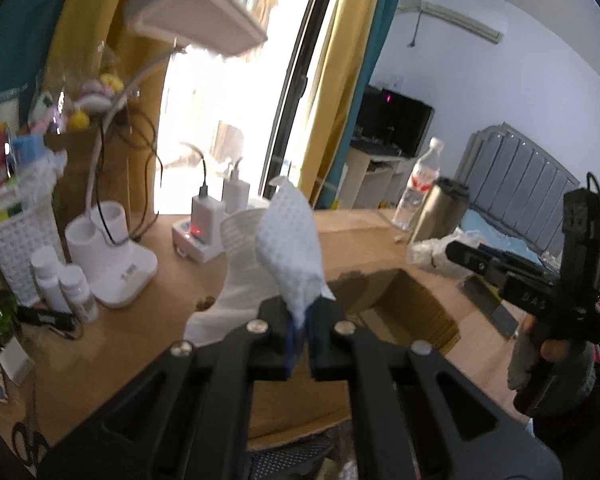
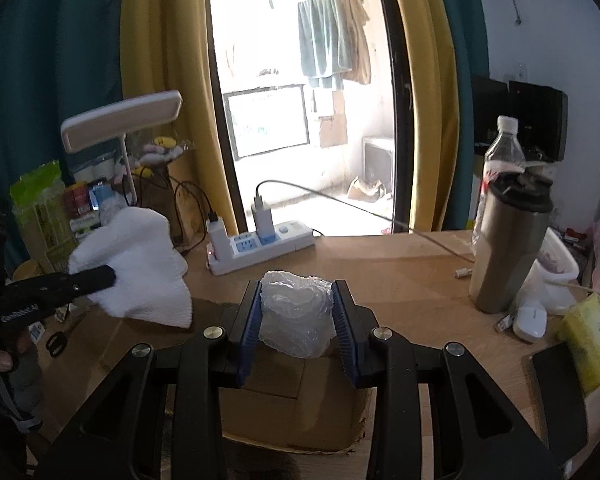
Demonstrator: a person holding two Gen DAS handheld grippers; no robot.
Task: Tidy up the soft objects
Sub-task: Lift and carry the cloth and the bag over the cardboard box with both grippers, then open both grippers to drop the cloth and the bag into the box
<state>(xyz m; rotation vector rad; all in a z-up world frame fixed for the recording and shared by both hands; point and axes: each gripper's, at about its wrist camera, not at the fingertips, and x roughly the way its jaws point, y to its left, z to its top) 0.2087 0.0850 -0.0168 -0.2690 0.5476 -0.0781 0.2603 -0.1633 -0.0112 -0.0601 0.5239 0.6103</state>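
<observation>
My left gripper (image 1: 302, 320) is shut on a white waffle-textured cloth (image 1: 288, 248). The cloth sticks up from the jaws and hangs over the open cardboard box (image 1: 412, 304). In the right wrist view the same cloth (image 2: 136, 264) hangs from the left gripper (image 2: 104, 276) at the left. My right gripper (image 2: 296, 312) is shut on a crumpled clear plastic bag (image 2: 296, 312), held above the cardboard box (image 2: 292, 396). The right gripper (image 1: 456, 250) also shows at the right of the left wrist view.
On the wooden desk (image 2: 400, 268) stand a power strip with chargers (image 2: 260, 246), a steel tumbler (image 2: 508, 248), a water bottle (image 2: 502, 152), a white desk lamp (image 1: 112, 256), small white bottles (image 1: 64, 284), a white basket (image 1: 16, 244), a mouse (image 2: 532, 322) and scissors (image 2: 56, 342).
</observation>
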